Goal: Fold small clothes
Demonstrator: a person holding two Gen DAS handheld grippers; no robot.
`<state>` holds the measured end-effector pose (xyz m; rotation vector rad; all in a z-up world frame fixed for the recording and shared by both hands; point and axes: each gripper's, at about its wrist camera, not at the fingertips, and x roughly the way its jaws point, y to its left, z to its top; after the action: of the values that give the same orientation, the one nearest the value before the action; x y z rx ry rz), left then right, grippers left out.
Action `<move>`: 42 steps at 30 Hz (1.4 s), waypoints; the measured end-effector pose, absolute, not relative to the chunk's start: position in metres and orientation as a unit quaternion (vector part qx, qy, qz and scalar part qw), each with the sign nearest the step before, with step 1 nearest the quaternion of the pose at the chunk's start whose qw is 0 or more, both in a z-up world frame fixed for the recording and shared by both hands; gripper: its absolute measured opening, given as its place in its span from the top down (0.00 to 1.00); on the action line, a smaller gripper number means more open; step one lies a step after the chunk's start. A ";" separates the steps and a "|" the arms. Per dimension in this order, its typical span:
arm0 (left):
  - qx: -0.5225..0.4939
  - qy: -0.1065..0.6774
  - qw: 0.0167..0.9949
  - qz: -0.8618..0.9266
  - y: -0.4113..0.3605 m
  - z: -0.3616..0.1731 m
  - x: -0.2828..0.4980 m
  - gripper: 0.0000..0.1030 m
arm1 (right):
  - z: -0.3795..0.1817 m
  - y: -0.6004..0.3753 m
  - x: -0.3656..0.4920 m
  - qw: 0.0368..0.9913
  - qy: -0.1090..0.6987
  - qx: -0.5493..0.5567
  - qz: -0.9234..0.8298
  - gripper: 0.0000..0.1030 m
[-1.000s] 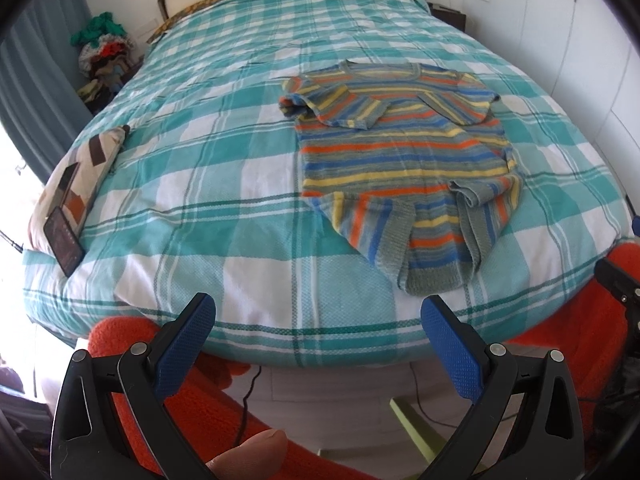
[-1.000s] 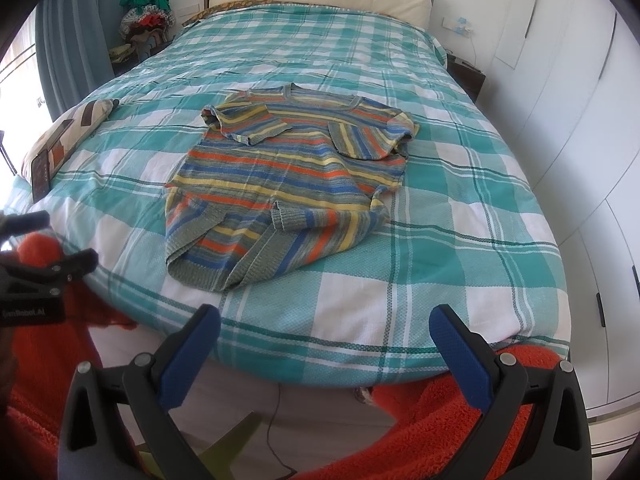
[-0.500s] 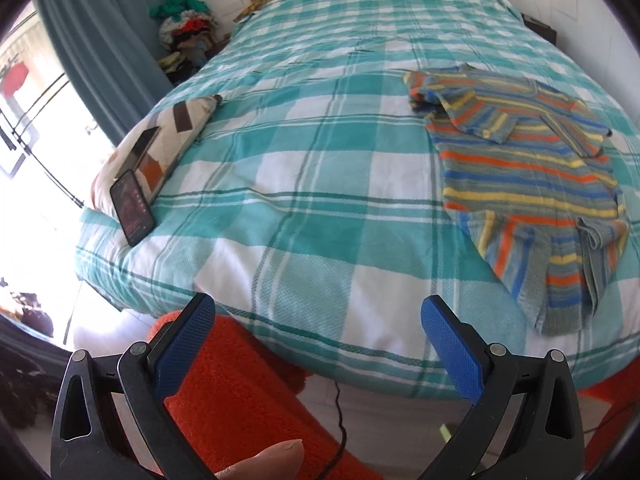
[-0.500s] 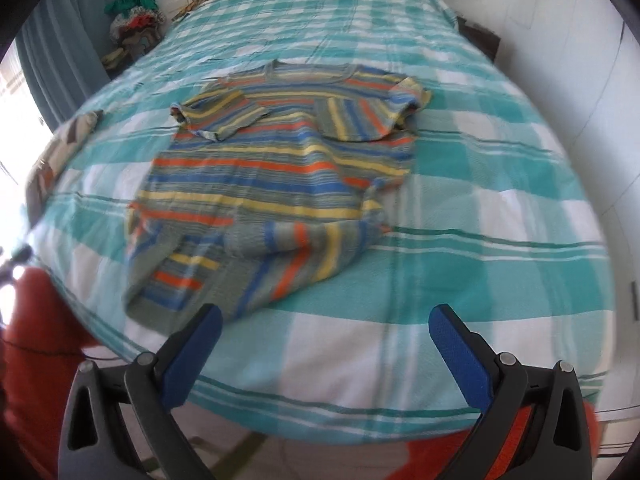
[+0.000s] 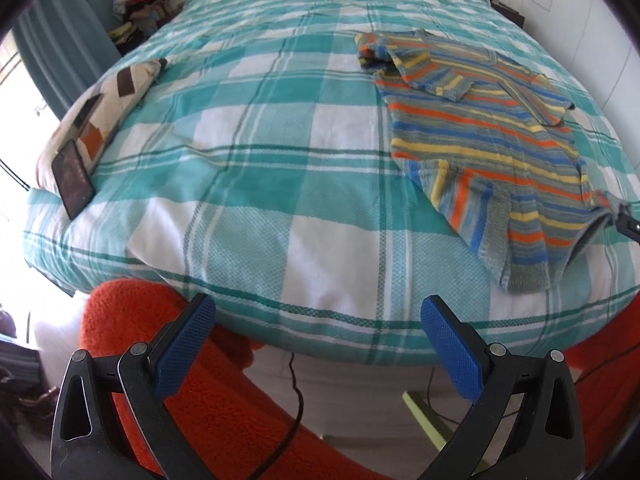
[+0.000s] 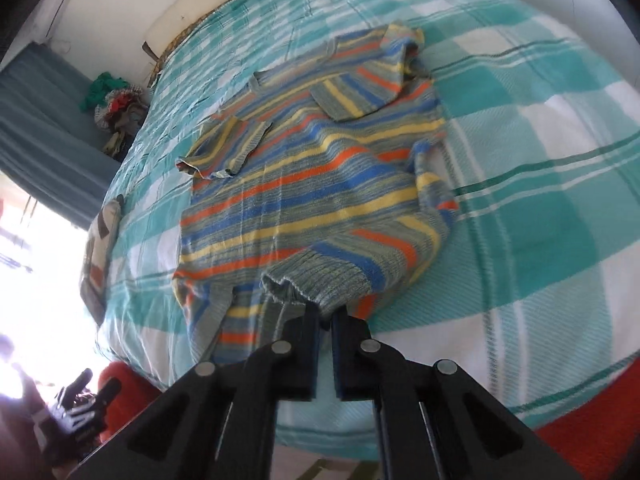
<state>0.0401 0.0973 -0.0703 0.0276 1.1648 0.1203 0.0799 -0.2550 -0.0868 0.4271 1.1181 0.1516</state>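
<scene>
The striped knit sweater [image 5: 484, 128] lies flat on the bed, both sleeves folded across the chest. Its ribbed hem is bunched, one corner lifted off the cover.

Bright daylight floods in from the blown-out window [image 6: 36, 264] at left; fisheye bends and darkens edges; right view slightly motion-blurred.

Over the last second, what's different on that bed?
The right gripper went from open, back off the bed, to shut on the near hem of the striped sweater, lifting that edge slightly. The left gripper stayed open and swung left, so the sweater sits to its right. The sleeves remain folded in; the phone and checked blanket haven't moved.
</scene>
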 end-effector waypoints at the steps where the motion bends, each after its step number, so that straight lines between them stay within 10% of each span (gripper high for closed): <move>1: 0.005 0.559 0.828 0.050 0.097 -0.076 0.041 0.00 | -0.081 -0.267 0.070 0.827 0.527 0.188 0.062 0.95; 16: -0.055 0.545 0.827 -0.130 -0.023 -0.090 0.132 0.01 | -0.107 -0.332 0.020 0.815 0.542 0.203 -0.026 0.94; 23: 0.016 0.579 0.812 -0.065 -0.019 -0.134 0.113 0.05 | -0.096 -0.334 0.008 0.830 0.521 0.196 -0.035 0.71; 25: 0.005 0.565 0.824 -0.050 -0.003 -0.124 0.104 0.23 | -0.095 -0.338 0.007 0.830 0.518 0.201 -0.037 0.69; 27: -0.024 0.550 0.833 -0.055 0.013 -0.116 0.098 0.70 | -0.096 -0.341 0.010 0.827 0.521 0.210 -0.030 0.69; 29: -0.041 0.542 0.837 -0.059 0.023 -0.112 0.095 0.95 | -0.099 -0.344 0.015 0.820 0.527 0.222 -0.019 0.69; 37: -0.116 0.554 0.821 -0.067 0.069 -0.100 0.049 0.95 | -0.090 -0.347 0.022 0.813 0.538 0.223 0.015 0.69; 40: -0.123 0.578 0.805 -0.054 0.085 -0.106 0.037 0.68 | -0.089 -0.348 0.025 0.810 0.547 0.211 0.021 0.67; 42: -0.155 0.561 0.812 -0.046 0.099 -0.100 0.034 0.30 | -0.088 -0.346 0.028 0.809 0.554 0.195 0.022 0.61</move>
<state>0.0340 0.0988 -0.0997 -0.3299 1.1970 -0.0979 0.0284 -0.3461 -0.0883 0.4176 1.1838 0.0480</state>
